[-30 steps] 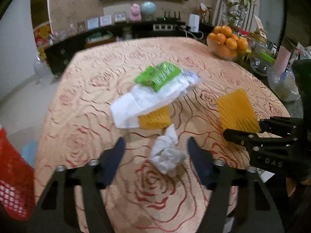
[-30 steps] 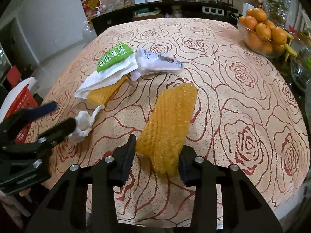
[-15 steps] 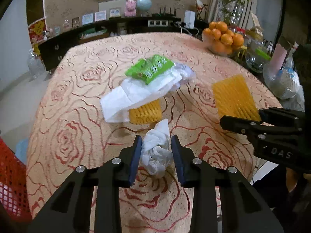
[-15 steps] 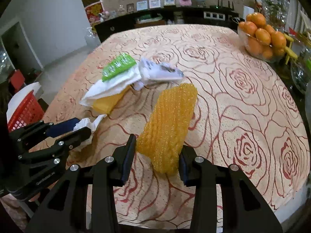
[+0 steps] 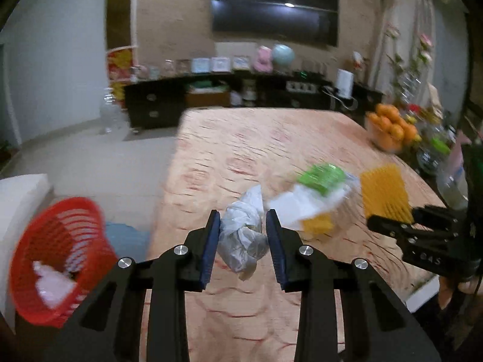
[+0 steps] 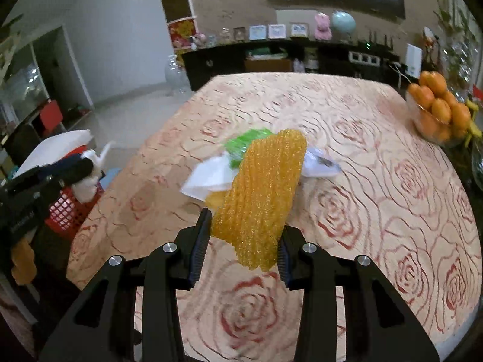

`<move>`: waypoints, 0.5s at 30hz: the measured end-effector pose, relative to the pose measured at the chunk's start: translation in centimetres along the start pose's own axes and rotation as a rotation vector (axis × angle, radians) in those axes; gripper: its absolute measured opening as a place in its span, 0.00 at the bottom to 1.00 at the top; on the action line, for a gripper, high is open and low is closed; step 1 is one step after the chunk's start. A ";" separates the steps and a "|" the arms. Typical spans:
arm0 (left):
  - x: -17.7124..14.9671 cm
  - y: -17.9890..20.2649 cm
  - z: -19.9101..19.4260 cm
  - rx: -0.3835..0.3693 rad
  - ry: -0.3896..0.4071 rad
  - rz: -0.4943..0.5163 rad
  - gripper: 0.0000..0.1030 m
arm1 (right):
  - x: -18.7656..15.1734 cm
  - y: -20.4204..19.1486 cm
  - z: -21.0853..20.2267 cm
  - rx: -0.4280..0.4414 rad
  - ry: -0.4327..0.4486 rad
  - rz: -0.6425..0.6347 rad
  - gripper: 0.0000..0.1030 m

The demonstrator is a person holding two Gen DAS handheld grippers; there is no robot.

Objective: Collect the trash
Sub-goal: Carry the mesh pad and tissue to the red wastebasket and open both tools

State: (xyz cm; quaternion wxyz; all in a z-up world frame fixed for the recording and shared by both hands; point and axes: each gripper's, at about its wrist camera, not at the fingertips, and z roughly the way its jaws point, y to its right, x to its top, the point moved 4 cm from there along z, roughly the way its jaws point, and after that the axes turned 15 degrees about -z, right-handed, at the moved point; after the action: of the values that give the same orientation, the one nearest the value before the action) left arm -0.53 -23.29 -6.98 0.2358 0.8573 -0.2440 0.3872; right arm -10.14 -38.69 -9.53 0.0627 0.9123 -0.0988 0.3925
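My left gripper (image 5: 243, 247) is shut on a crumpled white tissue wad (image 5: 243, 238) and holds it above the table's left edge, right of a red mesh basket (image 5: 57, 259) on the floor. My right gripper (image 6: 241, 250) is shut on a yellow foam net sleeve (image 6: 262, 196), lifted off the rose-patterned tablecloth (image 6: 377, 187). On the table lie a green wrapper (image 5: 321, 178), white paper (image 5: 297, 208) and a second yellow foam piece (image 5: 318, 226). The right gripper and its sleeve (image 5: 385, 194) also show in the left wrist view.
A glass bowl of oranges (image 6: 439, 111) stands at the table's far right with jars beside it. The red basket (image 6: 68, 208) holds white trash and sits next to a white box (image 5: 18, 199). A dark sideboard (image 5: 241, 96) runs along the back wall.
Both grippers have risen off the table with their loads. The left one has swung left toward the red basket with the tissue. The right one lifted the yellow sleeve clear of the cloth.
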 end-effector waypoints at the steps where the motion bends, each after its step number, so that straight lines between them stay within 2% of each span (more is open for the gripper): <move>1: 0.4 -1.0 -0.5 0.022 0.017 -0.018 0.30 | 0.4 -0.4 0.1 0.004 0.004 -0.007 0.37; 6: 2.1 -4.6 -2.4 0.106 0.069 -0.073 0.30 | 2.7 -2.9 0.6 0.037 0.028 -0.054 0.37; 15: 5.8 -12.9 -6.3 0.345 0.125 -0.148 0.30 | 8.3 -8.9 1.1 0.137 0.077 -0.154 0.37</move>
State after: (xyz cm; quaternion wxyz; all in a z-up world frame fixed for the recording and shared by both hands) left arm 7.10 -11.00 -1.54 0.1278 0.8750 -0.0952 0.4572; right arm -1.75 -31.33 -4.55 0.0336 0.9037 0.0013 0.4269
